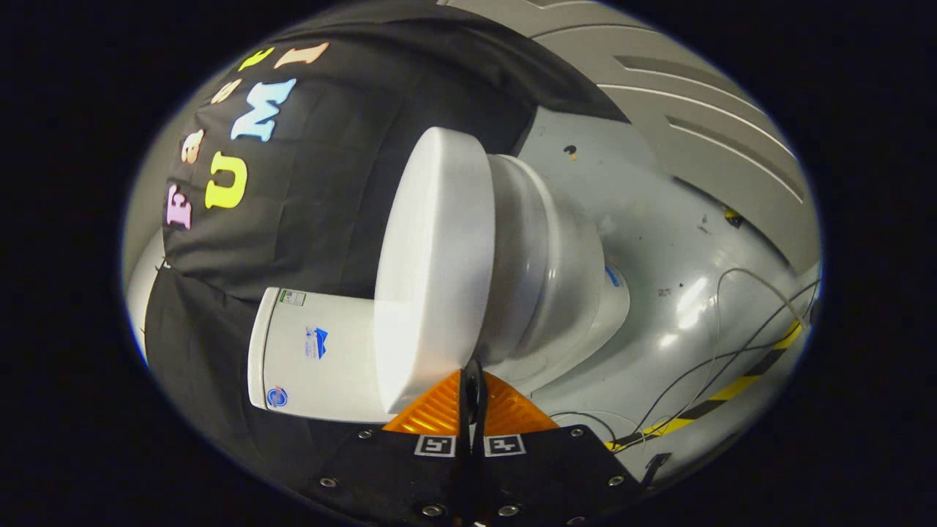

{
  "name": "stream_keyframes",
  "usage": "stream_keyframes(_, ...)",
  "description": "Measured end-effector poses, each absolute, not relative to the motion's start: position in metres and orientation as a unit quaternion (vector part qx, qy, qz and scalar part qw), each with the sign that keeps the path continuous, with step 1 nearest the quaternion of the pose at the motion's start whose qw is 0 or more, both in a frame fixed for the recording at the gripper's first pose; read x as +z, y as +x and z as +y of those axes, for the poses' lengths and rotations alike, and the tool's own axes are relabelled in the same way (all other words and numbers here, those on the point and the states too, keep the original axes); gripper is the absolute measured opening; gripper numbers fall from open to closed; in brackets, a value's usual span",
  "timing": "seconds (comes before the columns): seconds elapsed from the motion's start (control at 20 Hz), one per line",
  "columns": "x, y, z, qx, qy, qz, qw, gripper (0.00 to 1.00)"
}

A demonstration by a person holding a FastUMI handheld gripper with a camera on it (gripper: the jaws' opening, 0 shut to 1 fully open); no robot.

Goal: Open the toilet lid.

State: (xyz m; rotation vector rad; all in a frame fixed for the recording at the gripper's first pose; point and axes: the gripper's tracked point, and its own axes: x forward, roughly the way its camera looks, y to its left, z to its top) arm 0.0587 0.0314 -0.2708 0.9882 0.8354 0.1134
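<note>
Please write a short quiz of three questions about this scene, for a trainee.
1. True or false: the tongs are wide open.
2. The toilet lid is: A) down on the bowl; B) lifted off; C) missing.
3. What lies on the grey floor beyond the toilet?

Key: 1. False, the orange fingers are together at the lid's edge. 2. A. 3. Thin cables and yellow-black tape.

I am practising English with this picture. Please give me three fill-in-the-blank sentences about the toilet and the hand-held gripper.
1. The toilet lid is ___ on the bowl.
2. The fingers of the hand-held gripper are pressed ___.
3. The cistern stands against the ___ cloth wall.

Missing words: closed; together; black
</note>
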Motion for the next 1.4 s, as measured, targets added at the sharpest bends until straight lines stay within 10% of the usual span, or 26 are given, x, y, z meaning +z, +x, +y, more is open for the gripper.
stream_keyframes(1.4, -0.120, 0.064, 0.100, -0.009, 0.148, 0.249, 0.957, 0.00)
